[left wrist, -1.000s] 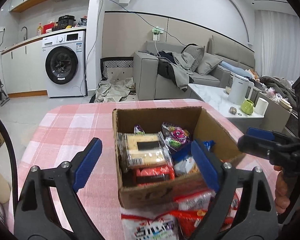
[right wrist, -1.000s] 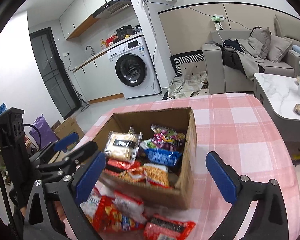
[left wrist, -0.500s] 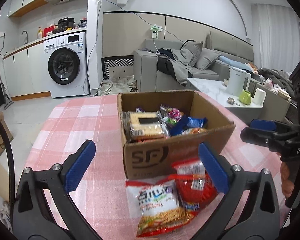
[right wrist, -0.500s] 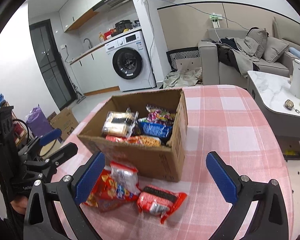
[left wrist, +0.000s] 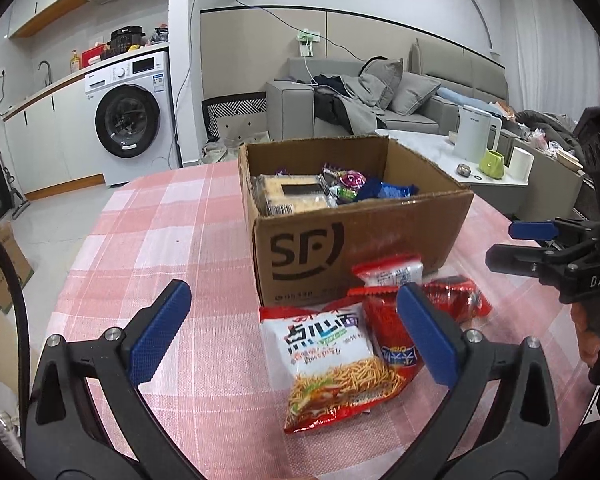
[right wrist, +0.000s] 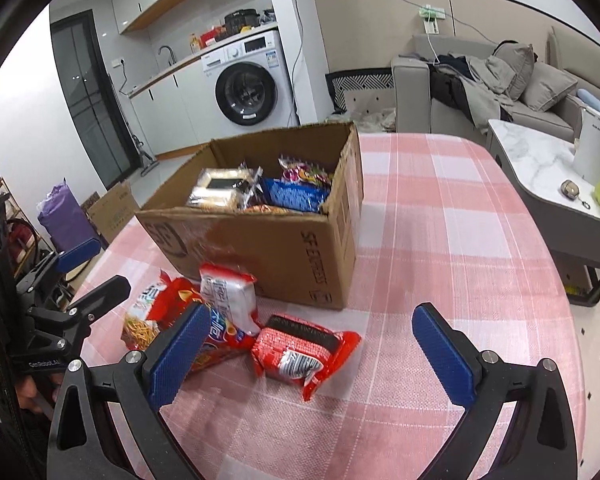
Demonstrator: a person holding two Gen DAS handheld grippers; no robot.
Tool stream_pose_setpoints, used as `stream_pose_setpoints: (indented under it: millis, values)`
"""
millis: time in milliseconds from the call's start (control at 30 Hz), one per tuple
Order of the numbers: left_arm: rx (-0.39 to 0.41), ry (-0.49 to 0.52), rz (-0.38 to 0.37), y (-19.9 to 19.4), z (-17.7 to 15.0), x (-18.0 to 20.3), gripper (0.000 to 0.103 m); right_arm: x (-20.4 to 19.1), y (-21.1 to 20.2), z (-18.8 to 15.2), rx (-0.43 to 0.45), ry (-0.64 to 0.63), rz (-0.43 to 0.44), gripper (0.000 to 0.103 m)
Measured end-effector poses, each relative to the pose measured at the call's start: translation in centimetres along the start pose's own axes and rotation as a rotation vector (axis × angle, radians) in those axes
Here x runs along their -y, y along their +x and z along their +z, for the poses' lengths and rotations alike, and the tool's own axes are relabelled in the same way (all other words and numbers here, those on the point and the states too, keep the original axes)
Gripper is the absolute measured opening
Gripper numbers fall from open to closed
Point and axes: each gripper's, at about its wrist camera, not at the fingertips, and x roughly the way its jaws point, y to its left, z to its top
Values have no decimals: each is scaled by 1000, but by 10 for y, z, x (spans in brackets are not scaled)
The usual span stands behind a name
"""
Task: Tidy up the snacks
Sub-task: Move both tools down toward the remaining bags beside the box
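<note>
An open cardboard box (left wrist: pixel 356 236) (right wrist: pixel 260 248) stands on the pink checked table, with a cracker pack (left wrist: pixel 290 194) and a blue packet (left wrist: pixel 384 190) among the snacks inside. Loose packets lie in front of it: a noodle-snack bag (left wrist: pixel 332 360), a red bag (left wrist: pixel 384 328), a small white pack (left wrist: pixel 392 272) (right wrist: pixel 230 294) and a red pack (right wrist: pixel 304 350). My left gripper (left wrist: pixel 292 292) hangs open over the noodle-snack bag and holds nothing. My right gripper (right wrist: pixel 310 314) is open above the red pack, also with nothing in it.
The table's rounded edge (right wrist: pixel 540 240) drops off to the right. Beyond it stands a marble coffee table (right wrist: pixel 532 160) with a white kettle (left wrist: pixel 474 132) and a green cup (left wrist: pixel 494 164). A sofa (left wrist: pixel 380 100) and a washing machine (left wrist: pixel 130 116) are behind.
Both grippers have drawn back from over the box and sunk a little. The loose packets in front of the box have come into view. The left jaws stand slightly wider.
</note>
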Motion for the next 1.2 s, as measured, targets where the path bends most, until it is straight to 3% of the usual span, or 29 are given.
stream_pose_setpoints:
  millis: [467,733,1200]
  values:
    - [-104,27,-9,12,-11,1,103,-1,20,-8,-82,-32,-26,103]
    - [-173,-29,-51,27,-13,-9,103,0,32,-12,-117,-29,-38,103]
    - [-218,-51,-65,49,-22,-6,103,-10,60,-24,-181,-43,-44,103]
